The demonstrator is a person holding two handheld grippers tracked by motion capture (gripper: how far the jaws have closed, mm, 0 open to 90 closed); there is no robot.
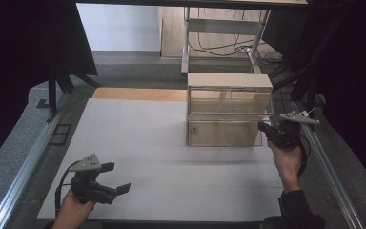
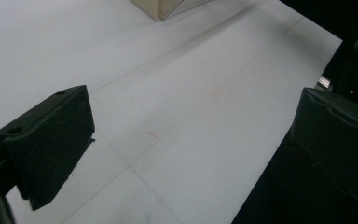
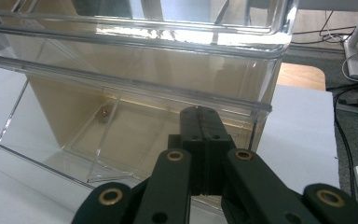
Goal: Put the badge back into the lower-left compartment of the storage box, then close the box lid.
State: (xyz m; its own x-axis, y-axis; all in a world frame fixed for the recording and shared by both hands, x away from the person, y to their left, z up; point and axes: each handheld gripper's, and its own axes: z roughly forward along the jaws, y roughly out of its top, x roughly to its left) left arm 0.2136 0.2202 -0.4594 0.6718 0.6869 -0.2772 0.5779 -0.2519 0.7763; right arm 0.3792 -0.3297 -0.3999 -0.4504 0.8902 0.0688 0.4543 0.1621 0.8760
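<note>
Clear plastic bin (image 1: 229, 110): a see-through box with a cream top and a wooden-looking back is seen at about 1 o'clock on the white table (image 1: 138, 143), in the far right part of the board.
Bin front: in the right gripper view the transparent walls (image 3: 121, 98) are shown close up, with a tilted clear front flap and a thick clear rim running across at 12 o'clock.
Bin contents: a small brown item (image 3: 104, 113) is seen inside on the bin floor, at about 10 o'clock from the jaw tips; what it is cannot be told.
Right gripper (image 3: 201, 122): the two black jaws are pressed flat together, clenched on nothing, with the tips placed just at the lower clear rim of the bin; contact cannot be judged. In the high view the right gripper (image 1: 267, 129) is held at 3 o'clock, beside the bin's right front corner.
Left gripper (image 1: 116, 177): it is held low at 7 o'clock on the table, well apart from the bin, its jaws pointed toward 3 o'clock.
Left jaws: released, spread wide, with bare white table between them in the left gripper view.
Bin corner: a corner (image 2: 161, 8) is glimpsed at 12 o'clock in the left gripper view.
</note>
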